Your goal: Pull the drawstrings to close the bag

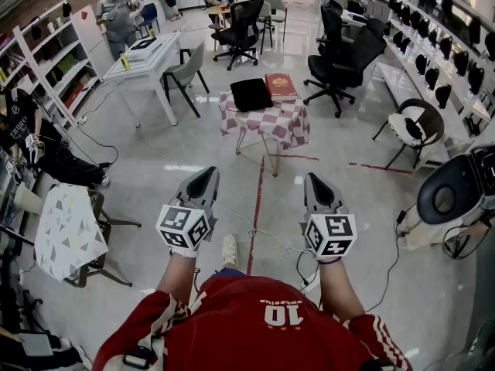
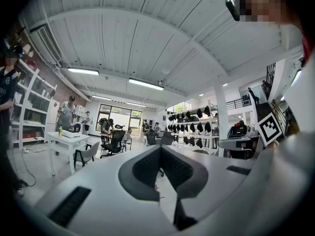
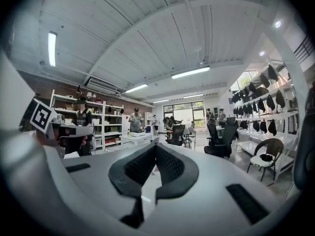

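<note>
The black bag (image 1: 251, 94) is seen on the far checkered table (image 1: 271, 126), with a red box (image 1: 280, 86) just beside it on the right. It is judged soft, light and floppy. Its drawstrings cannot be made out and are best taken near the mouth. The left gripper (image 1: 206, 175) and the right gripper (image 1: 315, 181) are held level, well short of the table, with jaws closed together on nothing.

Black bag (image 1: 251, 94) beside dark red book (image 1: 281, 86), red-and-white checked table (image 1: 271, 127), grey left gripper (image 1: 206, 175) and grey right gripper (image 1: 315, 179) with black-and-white square markers, red shirt (image 1: 232, 327) with white number, red line (image 1: 257, 207) on pale grey floor (image 1: 356, 230)
</note>
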Available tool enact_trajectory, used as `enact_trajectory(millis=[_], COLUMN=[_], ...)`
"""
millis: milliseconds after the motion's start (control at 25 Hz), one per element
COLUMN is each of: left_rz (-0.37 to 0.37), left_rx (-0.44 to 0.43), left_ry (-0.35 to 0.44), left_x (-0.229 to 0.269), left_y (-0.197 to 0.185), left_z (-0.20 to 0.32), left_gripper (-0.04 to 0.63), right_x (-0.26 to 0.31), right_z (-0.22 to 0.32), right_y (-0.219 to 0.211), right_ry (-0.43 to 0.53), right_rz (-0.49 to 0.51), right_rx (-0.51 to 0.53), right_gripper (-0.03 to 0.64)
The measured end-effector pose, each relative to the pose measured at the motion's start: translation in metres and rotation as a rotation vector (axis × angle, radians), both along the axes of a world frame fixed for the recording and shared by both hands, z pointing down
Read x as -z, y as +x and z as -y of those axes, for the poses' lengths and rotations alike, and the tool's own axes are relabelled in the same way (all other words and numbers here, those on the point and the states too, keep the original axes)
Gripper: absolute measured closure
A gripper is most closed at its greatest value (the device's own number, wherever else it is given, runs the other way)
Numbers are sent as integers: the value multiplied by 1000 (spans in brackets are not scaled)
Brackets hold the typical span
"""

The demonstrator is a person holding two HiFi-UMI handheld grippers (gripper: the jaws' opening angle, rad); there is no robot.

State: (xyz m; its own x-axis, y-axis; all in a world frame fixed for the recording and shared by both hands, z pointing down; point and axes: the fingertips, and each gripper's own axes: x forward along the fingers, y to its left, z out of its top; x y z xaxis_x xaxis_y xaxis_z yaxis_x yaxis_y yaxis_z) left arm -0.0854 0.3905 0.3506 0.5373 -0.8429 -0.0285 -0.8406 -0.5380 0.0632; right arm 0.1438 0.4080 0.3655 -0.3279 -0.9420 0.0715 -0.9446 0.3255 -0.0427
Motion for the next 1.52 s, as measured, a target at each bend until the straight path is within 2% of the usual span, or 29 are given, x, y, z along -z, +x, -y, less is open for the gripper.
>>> enact_trajectory(millis=[280,1520], left_rz=[11,-18], left_rx=[37,18], left_ry=[-4,3], left_x=[-3,-1], left_y=[-8,-4], left_z=[0,-4], left_gripper=[588,588], right_x=[3,-2], right_z=[1,5], right_y=[6,2], right_ry=[19,12], right_rz=[-22,-12], right_rx=[-24,11], right_gripper=[601,600])
